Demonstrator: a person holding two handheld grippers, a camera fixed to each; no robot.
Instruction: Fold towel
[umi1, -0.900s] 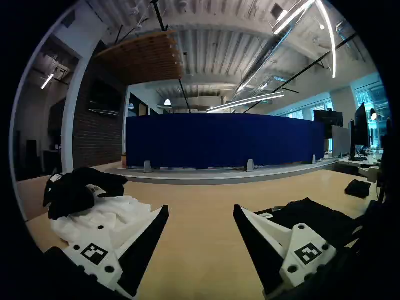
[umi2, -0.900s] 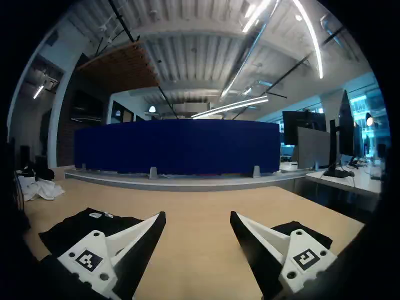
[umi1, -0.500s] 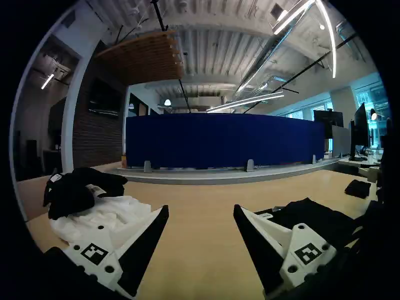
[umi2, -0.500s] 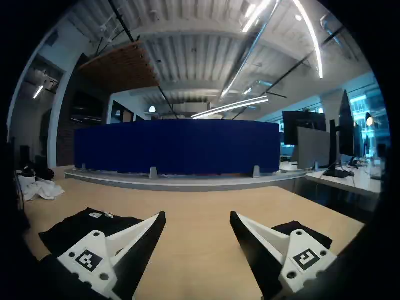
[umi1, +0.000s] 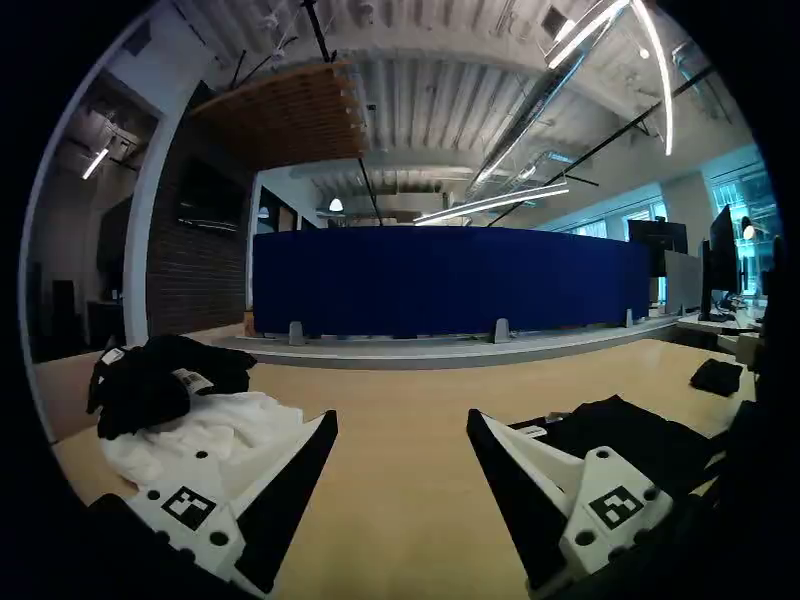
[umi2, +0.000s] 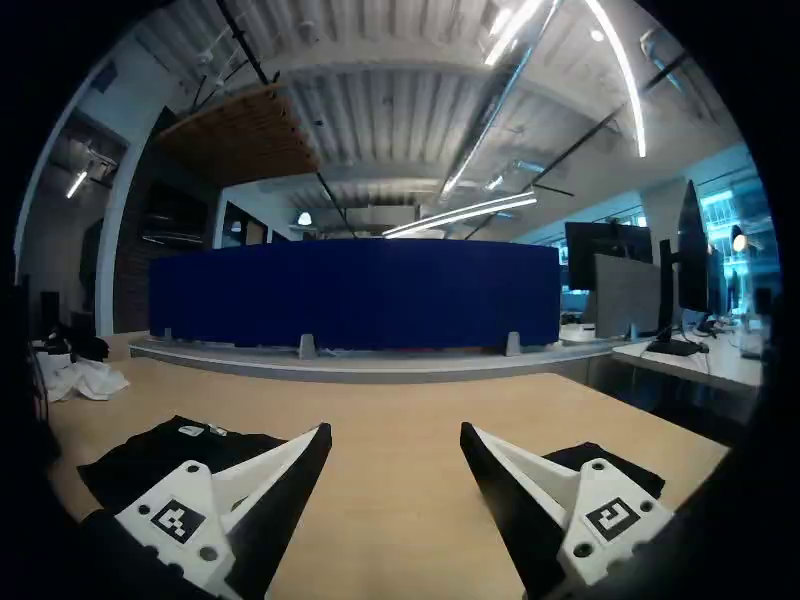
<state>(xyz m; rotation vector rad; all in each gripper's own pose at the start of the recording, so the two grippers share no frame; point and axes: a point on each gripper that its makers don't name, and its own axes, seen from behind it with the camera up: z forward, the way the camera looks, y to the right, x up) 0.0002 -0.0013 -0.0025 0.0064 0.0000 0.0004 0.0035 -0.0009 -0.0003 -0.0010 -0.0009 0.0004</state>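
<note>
You're holding the left gripper (umi1: 400, 415) and right gripper (umi2: 395, 428) wide open, gripping nothing, over the wooden table (umi2: 400, 490). The black towel (umi2: 170, 450) is lying flat on it, near, just left of the right gripper.

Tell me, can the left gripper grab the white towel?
Probably yes. The left gripper is open, and the white towel lies crumpled on the table just past its left finger, with nothing between. A black cloth overlaps its far side only.

Wood tabletop (umi1: 400, 420): white cloth heap (umi1: 215, 425) with black bundle (umi1: 150, 380) touching it, flat black cloth (umi1: 630, 435), small folded black piece (umi1: 716, 377).
</note>
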